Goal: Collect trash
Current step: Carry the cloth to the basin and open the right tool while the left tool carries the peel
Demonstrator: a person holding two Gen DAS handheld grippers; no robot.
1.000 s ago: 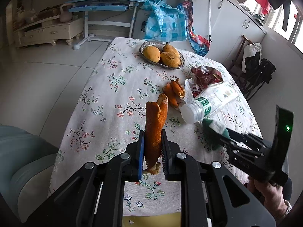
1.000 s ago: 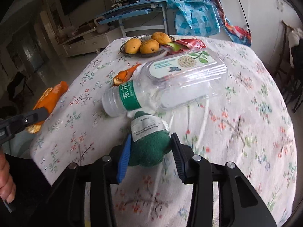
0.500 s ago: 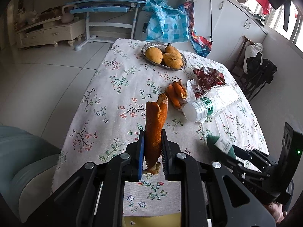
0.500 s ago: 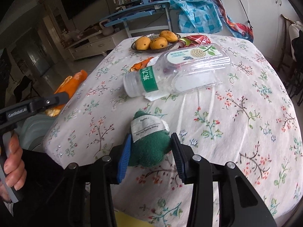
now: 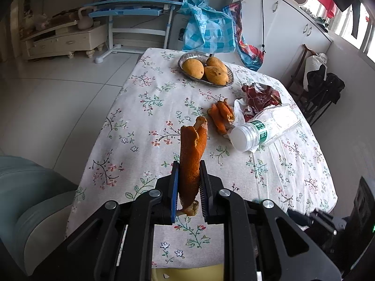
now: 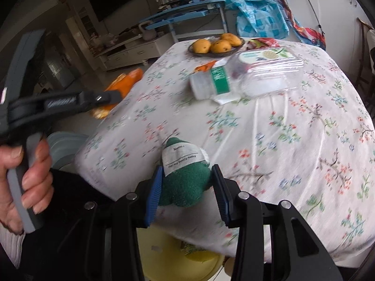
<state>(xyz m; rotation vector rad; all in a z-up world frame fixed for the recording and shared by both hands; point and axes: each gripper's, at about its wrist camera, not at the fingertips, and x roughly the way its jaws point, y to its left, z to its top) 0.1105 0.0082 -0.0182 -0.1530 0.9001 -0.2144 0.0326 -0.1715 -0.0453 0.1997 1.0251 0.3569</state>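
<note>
My left gripper (image 5: 188,164) is shut on a long strip of orange peel (image 5: 192,154) that stands up between its pads, above the near end of the flowered table (image 5: 145,107). My right gripper (image 6: 186,171) is shut on a green fuzzy cloth item with a white label (image 6: 184,180), held over the table's near edge. Below it shows a yellow bin (image 6: 185,262), also a sliver in the left wrist view (image 5: 187,272). On the table lie an empty clear plastic bottle (image 5: 264,128) (image 6: 248,77), more orange peel (image 5: 221,114), a white tissue and a red wrapper (image 5: 260,96).
A metal dish with three mangoes (image 5: 206,70) (image 6: 216,44) stands at the table's far end. A grey-green seat (image 5: 28,194) sits at the lower left. A person's hand (image 6: 25,171) holds the left gripper's handle. Blue desk, plastic bags and cabinets lie beyond.
My right gripper with the green cloth item has drawn back from the bottle toward the table's near edge, over the yellow bin. The left gripper and its peel have stayed put.
</note>
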